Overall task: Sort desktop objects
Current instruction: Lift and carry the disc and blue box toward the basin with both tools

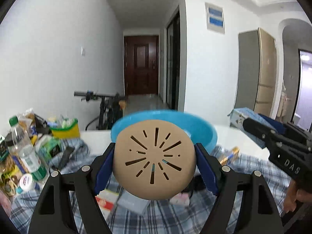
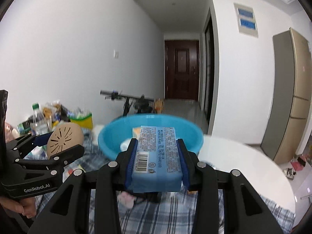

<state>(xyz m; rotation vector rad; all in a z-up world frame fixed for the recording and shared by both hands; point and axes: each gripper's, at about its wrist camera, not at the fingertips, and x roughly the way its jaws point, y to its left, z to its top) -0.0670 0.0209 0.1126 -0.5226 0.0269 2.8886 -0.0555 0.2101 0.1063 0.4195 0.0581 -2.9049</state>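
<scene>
- Left gripper [image 2: 64,142], black body, white lettering: "GenRobot.AI".
- Right gripper [image 1: 246,124], black side, raised letters: "DAS"; anything beyond is cut off.
- Blue packet [image 2: 158,152], clamped between the right gripper's [image 2: 157,157] jaws: barcode, "TEL:0572-6680103", a partly legible date line; remaining small print too fine to read.

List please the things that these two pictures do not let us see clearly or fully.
- Blue basin: most of its inside is hidden in the right wrist view by the blue packet that the right gripper holds.
- Same basin, left wrist view: the tan slotted disc in the left gripper covers it.
- Packet print: too small to read.
- Clutter pile: blurred, cut off by the left edge.
</scene>
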